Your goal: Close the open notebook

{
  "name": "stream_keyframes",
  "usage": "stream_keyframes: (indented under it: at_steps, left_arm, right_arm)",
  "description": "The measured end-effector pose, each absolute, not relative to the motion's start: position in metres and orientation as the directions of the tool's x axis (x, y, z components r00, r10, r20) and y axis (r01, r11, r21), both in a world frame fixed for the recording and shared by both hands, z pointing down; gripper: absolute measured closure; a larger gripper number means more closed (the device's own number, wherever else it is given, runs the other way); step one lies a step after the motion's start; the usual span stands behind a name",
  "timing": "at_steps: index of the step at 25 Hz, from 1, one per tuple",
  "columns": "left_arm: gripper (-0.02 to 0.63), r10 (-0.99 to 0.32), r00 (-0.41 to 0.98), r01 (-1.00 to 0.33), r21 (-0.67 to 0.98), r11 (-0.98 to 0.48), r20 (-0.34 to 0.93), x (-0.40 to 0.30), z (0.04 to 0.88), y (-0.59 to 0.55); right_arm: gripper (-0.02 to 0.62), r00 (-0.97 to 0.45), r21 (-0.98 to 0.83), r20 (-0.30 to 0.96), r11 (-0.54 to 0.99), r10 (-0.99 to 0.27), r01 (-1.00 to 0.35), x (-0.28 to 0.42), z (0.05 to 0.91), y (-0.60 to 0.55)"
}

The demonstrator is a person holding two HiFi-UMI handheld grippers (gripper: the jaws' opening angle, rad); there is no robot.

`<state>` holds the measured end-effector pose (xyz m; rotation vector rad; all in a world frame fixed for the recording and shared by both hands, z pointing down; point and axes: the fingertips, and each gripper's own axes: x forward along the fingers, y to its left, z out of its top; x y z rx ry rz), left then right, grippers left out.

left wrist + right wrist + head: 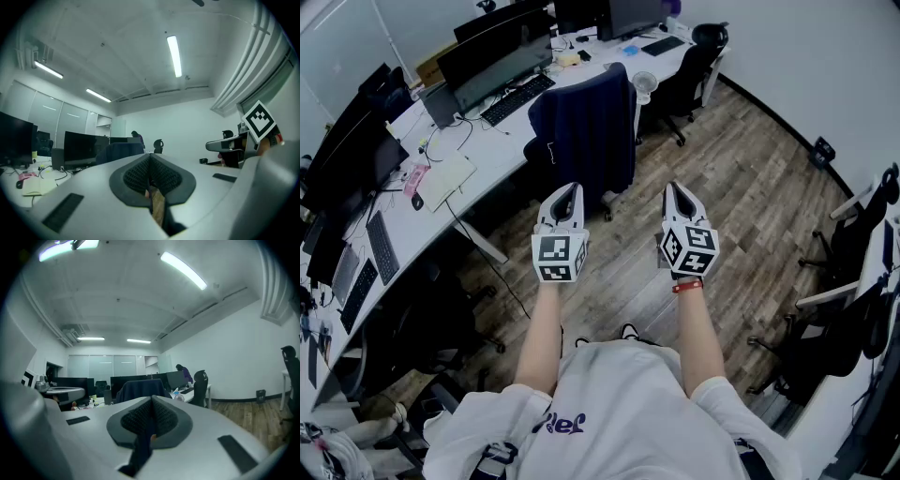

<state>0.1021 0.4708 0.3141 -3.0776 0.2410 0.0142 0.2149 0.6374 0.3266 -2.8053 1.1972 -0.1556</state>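
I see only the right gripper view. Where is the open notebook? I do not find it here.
Observer: The notebook lies open on the white desk, left of the dark-draped chair.
Operator: Is the left gripper near it?
Observer: No, the left gripper hangs over the wooden floor, apart from the desk.
Operator: Does it hold something?
Observer: No, its jaws are together, nothing between them.

An office — long desk, monitors, keyboards, swivel chairs.
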Motion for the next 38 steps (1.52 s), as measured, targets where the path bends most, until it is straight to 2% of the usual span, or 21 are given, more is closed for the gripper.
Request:
stream_keyframes:
  at_steps: [5,18,30,38]
  left_arm:
    - [0.589,-0.166,0.984,-0.167,-0.001,-0.986,0.058,0.076,0.328,0.454]
    - [0.588,-0.314,0.948,-0.315,0.013,-0.949,0.049,-0.038,0.337,0.374]
    - [0.589,-0.544,0.838,-0.545,0.032,-0.838,0.044,-0.175,0.356,0.271]
    - [0.588,-0.665,0.746,-0.666,0.04,-0.745,0.036,-0.209,0.362,0.2]
  right_arm:
    - [0.584,0.663,-0.143,0.082,-0.667,-0.744,-0.731,0.188,0.333,0.618]
    - [0.581,0.476,-0.27,0.069,-0.475,-0.877,-0.837,0.101,0.338,0.491]
    - [0.581,0.19,-0.23,0.081,-0.204,-0.978,-0.952,-0.031,0.356,0.338]
    - [0.581,0.023,-0.206,0.064,-0.036,-0.998,-0.978,-0.063,0.359,0.243]
